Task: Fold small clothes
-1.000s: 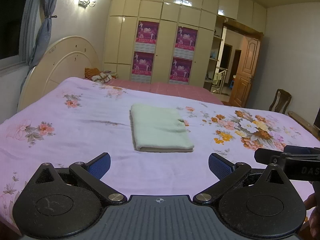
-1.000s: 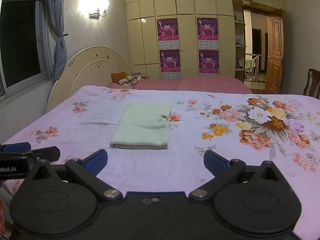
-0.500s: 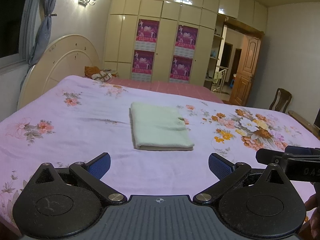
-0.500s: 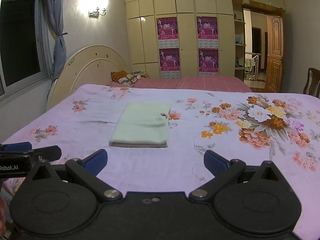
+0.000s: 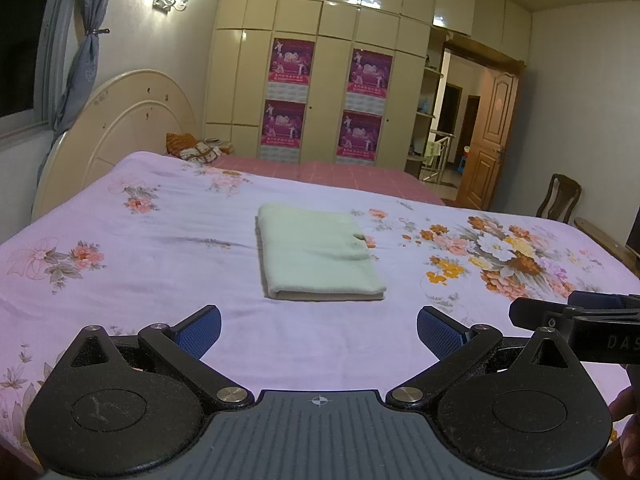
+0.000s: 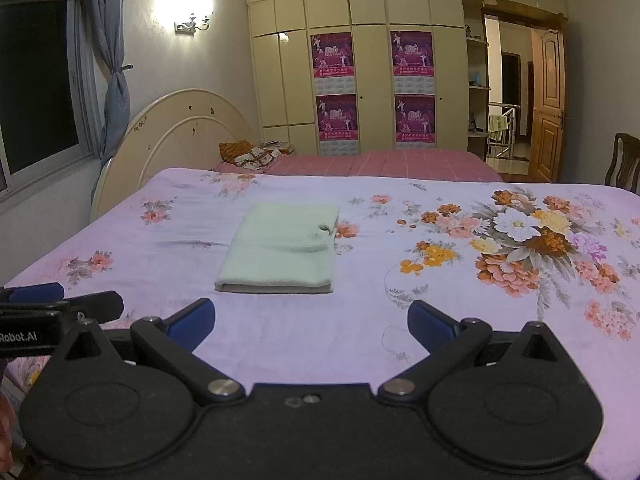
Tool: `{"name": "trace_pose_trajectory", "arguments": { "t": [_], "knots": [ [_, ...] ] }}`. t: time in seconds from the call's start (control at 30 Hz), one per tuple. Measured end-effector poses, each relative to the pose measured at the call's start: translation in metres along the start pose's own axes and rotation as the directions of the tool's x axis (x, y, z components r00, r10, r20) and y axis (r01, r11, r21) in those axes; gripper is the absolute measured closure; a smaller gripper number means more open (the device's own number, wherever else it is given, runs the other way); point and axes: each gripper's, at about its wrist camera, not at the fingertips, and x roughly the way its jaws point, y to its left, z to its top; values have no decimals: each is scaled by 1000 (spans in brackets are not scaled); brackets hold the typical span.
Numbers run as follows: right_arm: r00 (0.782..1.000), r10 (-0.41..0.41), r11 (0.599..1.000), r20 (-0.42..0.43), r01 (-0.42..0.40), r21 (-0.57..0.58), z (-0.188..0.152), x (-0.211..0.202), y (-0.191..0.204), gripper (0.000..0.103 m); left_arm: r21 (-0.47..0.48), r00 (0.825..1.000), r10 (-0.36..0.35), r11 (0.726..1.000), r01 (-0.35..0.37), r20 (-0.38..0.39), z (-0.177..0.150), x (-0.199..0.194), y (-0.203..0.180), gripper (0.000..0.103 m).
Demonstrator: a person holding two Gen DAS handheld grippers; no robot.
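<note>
A pale green cloth point(image 5: 316, 258) point(image 6: 280, 252) lies folded into a neat rectangle on the floral bedspread point(image 5: 140, 272) point(image 6: 500, 320), its thick folded edge toward me. My left gripper point(image 5: 319, 334) hangs open near the bed's front edge, well short of the cloth, with nothing between its blue pads. My right gripper point(image 6: 311, 326) is likewise open and empty, a little right of the cloth. Each gripper shows at the edge of the other's view: the right one point(image 5: 576, 316), the left one point(image 6: 60, 304).
The bed has a cream headboard point(image 5: 120, 128) at the left and a small heap of patterned items point(image 5: 196, 150) on the pink sheet behind. A wardrobe wall point(image 5: 320, 80) stands beyond, a wooden door point(image 5: 486, 144) and chair point(image 5: 558, 196) at right.
Both grippers drifted back and up slightly, so the cloth sits a touch farther and higher in view. The cloth has not moved and both grippers stay open.
</note>
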Motion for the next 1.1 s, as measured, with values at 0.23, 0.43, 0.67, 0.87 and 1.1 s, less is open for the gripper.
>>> {"name": "trace_pose_trajectory", "arguments": {
  "t": [0.23,0.43,0.67,0.87,1.1],
  "knots": [
    [1000,-1,1000,0,1,1,0,0,1,1,1,1000,0,1000,0,4,0,0,1,0],
    [1000,-2,1000,-1,2,1,0,0,1,1,1,1000,0,1000,0,4,0,0,1,0],
    [1000,-2,1000,-3,2,0,0,1,1,1,5,1000,3,1000,-3,11,2,1,4,0],
    [1000,-1,1000,-6,1,-3,-2,4,3,1,6,1000,2,1000,-2,27,3,0,6,0],
    [1000,-2,1000,-3,2,-7,-1,5,2,1,22,998,9,1000,-10,59,4,-1,8,0]
  ]
}}
